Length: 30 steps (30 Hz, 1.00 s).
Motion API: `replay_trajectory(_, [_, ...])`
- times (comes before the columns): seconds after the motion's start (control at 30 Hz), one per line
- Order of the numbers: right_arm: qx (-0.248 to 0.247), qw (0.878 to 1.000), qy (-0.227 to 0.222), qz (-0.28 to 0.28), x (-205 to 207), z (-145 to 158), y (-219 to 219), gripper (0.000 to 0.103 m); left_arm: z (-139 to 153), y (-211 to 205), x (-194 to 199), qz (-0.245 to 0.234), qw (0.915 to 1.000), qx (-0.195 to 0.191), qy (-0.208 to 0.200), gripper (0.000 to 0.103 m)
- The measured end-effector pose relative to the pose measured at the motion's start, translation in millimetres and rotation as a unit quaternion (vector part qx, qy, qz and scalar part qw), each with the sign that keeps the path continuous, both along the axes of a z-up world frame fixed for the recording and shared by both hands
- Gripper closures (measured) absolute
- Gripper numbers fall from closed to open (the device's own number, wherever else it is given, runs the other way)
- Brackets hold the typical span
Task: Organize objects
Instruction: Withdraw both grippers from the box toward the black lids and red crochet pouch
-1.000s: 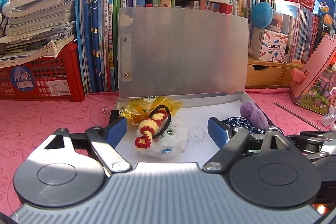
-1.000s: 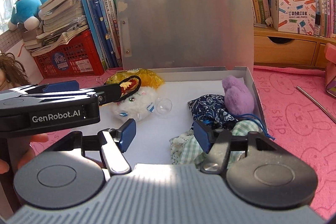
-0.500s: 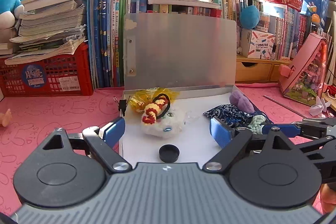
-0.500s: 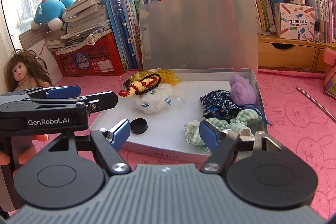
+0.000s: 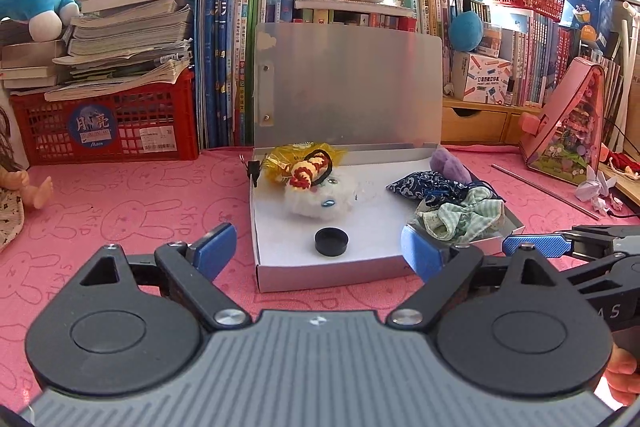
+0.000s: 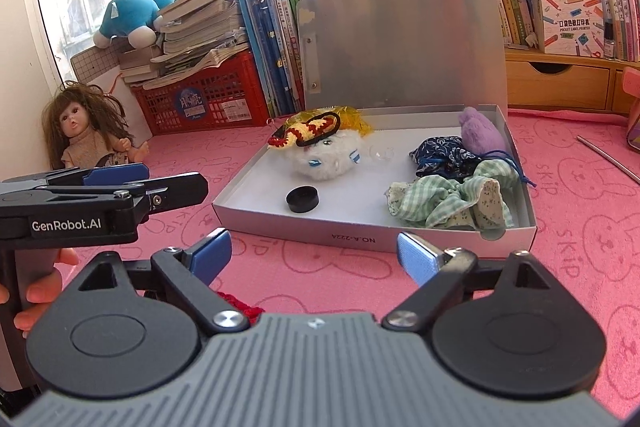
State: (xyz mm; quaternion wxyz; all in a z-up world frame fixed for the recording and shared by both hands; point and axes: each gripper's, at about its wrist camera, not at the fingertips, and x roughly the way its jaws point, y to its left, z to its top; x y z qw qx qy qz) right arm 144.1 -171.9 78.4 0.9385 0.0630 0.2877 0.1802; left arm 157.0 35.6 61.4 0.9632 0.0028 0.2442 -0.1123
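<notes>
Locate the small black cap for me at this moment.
The black cap lies on the white floor of the open box, near its front wall, just in front of the white plush toy; in both wrist views it sits left of the checked cloth.

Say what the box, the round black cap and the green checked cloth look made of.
Box: seemingly silver-coated card, going by its matte sheen and folded walls. Black cap: probably plastic, smooth and evenly moulded. Green checked cloth: woven fabric, crumpled in soft folds.

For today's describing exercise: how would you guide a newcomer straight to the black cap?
Find the open grey box on the pink mat. On its white floor, near the front wall, lies the black cap. It is the only hard, flat, round thing there; its neighbours are soft toys and cloth.
</notes>
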Motion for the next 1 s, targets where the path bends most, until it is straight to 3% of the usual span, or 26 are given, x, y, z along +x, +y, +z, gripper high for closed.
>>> replay_trajectory(0.3, [-0.017,0.999,-0.019,0.038,-25,-5,18,0.002,-5,15,-30,0.021,0.9996,-0.018,0.001,0.01])
replay_trajectory(1.0, [-0.048,0.996,-0.024,0.07,-47,-21,38,0.0,-27,37,-73,0.061,0.9982,-0.002,-0.004,0.01])
